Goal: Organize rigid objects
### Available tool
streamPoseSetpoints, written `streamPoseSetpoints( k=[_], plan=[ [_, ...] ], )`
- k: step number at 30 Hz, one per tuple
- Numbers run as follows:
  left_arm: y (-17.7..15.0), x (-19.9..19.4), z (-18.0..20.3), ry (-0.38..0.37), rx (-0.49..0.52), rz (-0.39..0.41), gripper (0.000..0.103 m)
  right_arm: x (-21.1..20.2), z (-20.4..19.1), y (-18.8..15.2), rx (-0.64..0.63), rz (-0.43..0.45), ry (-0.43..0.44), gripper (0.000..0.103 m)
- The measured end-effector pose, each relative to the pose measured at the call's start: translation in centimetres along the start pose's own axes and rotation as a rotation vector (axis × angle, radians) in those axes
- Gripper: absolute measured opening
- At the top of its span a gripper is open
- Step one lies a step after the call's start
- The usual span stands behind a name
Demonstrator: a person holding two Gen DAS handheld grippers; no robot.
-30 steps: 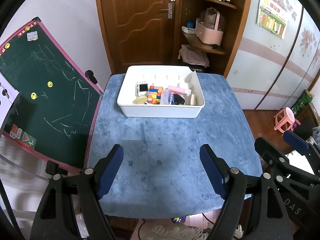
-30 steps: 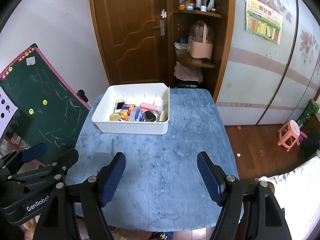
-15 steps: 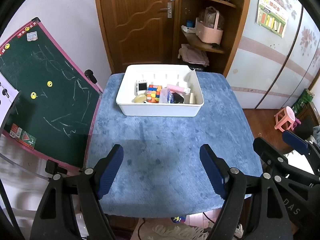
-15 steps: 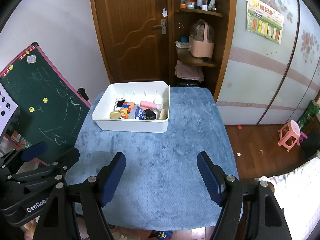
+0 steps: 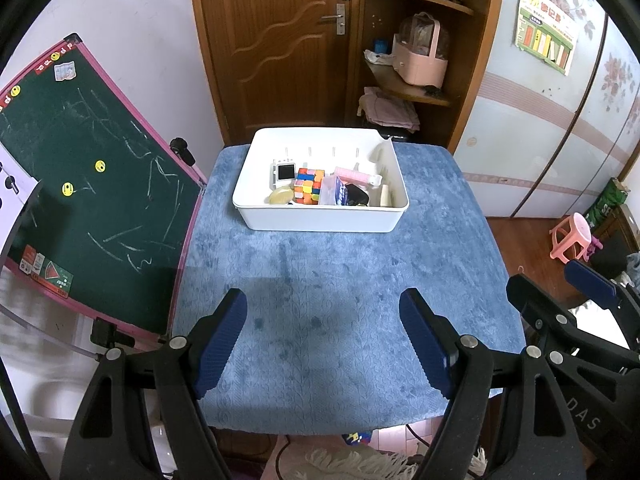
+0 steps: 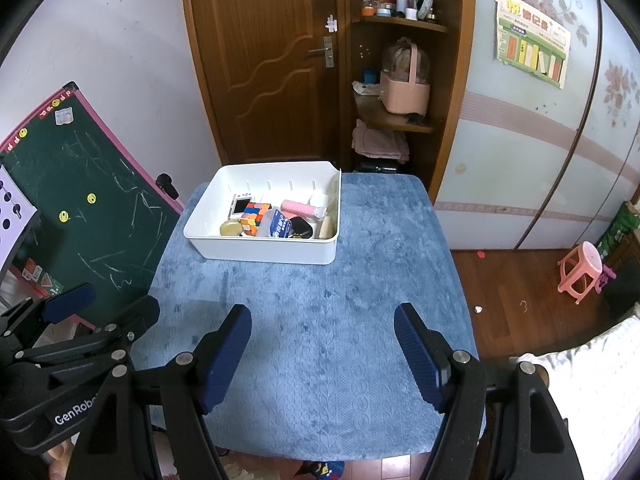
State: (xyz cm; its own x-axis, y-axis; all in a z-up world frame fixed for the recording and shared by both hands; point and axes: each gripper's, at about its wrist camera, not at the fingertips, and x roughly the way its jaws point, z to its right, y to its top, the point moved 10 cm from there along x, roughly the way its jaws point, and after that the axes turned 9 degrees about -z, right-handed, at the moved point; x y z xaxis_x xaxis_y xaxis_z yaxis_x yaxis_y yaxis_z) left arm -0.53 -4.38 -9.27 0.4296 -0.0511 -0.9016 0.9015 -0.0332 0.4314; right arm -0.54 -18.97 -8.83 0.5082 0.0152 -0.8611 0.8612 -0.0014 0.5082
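Hovering open-jawed, both claws (image 5: 323, 326) (image 6: 323, 340) above table (image 5: 340, 280)

Glossy white plastic bin (image 5: 320, 216), matt blue cloth (embossed) table cover (image 5: 340, 300), varnished wood door (image 5: 280, 40)

The near blue tabletop (image 5: 332, 304) lies bare and passable; the white bin (image 5: 320, 218) blocks the far end, the chalkboard (image 5: 80, 184) the left.
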Motion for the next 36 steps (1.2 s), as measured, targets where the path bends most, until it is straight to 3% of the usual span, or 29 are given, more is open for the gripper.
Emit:
streamPoseSetpoints(
  k=[36],
  plan=[
    [-0.5, 0.3, -0.45, 0.005, -0.007, -0.008, 0.081, 0.34, 0.08, -0.32, -0.005, -0.005, 0.001, 0.075]
  ],
)
